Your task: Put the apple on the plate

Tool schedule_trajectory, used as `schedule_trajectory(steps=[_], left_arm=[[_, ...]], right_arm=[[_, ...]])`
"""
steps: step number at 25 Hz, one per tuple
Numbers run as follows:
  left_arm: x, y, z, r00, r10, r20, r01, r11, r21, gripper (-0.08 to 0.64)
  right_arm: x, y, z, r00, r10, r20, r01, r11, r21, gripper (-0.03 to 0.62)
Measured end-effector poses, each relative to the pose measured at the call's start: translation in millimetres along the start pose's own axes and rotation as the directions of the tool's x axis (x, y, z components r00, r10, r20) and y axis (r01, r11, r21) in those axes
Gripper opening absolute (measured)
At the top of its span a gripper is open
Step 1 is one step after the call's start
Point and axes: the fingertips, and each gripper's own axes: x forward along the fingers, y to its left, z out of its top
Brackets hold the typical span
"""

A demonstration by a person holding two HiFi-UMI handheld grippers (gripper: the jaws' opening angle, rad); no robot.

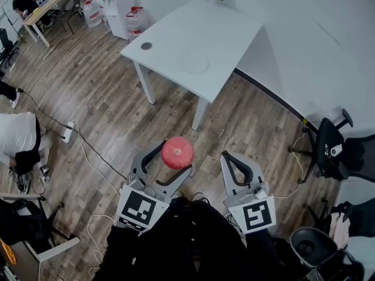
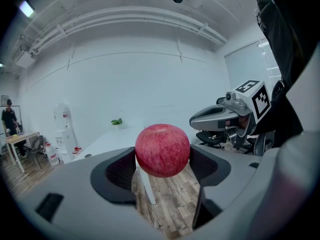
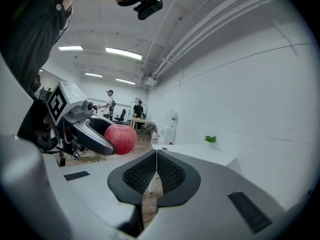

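Left gripper (image 2: 162, 160): jaws clamped on the round red apple (image 2: 162, 150), one dark pad on each flank at about its widest girth. The apple is carried in the air above the wooden floor (image 1: 105, 98) and touches nothing else.

Head view: the shallow round white plate (image 1: 195, 63) lies on the white rectangular worktop (image 1: 170, 37), at 12 o'clock from the apple and well apart from it.

Right gripper (image 3: 156, 159): jaws together, pads touching, nothing between them. It hangs just beside the left gripper, at its 3 o'clock.

Handling, judged:
- The apple looks firm and of moderate weight.
- Its skin is smooth, so it could slip or turn in the pads.
- It is rigid enough for a two-sided pinch but would bruise under a hard squeeze.
- The best hold is across the widest girth, as now.
- Being round, it may roll once released, so it should be set down near the plate's centre.
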Motion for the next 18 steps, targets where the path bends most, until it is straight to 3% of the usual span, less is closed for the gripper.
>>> schedule_trajectory(steps=[9, 13, 16, 18], left_arm=[[-15.5, 17.0, -3.3, 1.000, -0.014, 0.016, 0.013, 0.999, 0.029, 0.347], [-23.9, 21.3, -2.8, 1.000, 0.009, 0.001, -0.009, 1.000, -0.026, 0.347], [-27.6, 19.3, -6.3, 1.000, -0.017, 0.021, 0.016, 0.999, 0.038, 0.347], [-29.3, 17.8, -6.9, 1.000, -0.017, 0.020, 0.016, 0.999, 0.031, 0.347]], right_arm=[[9.9, 16.4, 9.1, 0.999, -0.031, 0.007, 0.031, 1.000, -0.005, 0.041], [11.1, 19.9, 12.3, 0.998, -0.053, 0.014, 0.053, 0.999, -0.007, 0.041], [8.9, 22.9, 13.3, 0.997, -0.068, 0.022, 0.068, 0.998, -0.008, 0.041], [6.2, 24.5, 12.3, 0.997, -0.075, 0.020, 0.075, 0.997, -0.007, 0.041]])
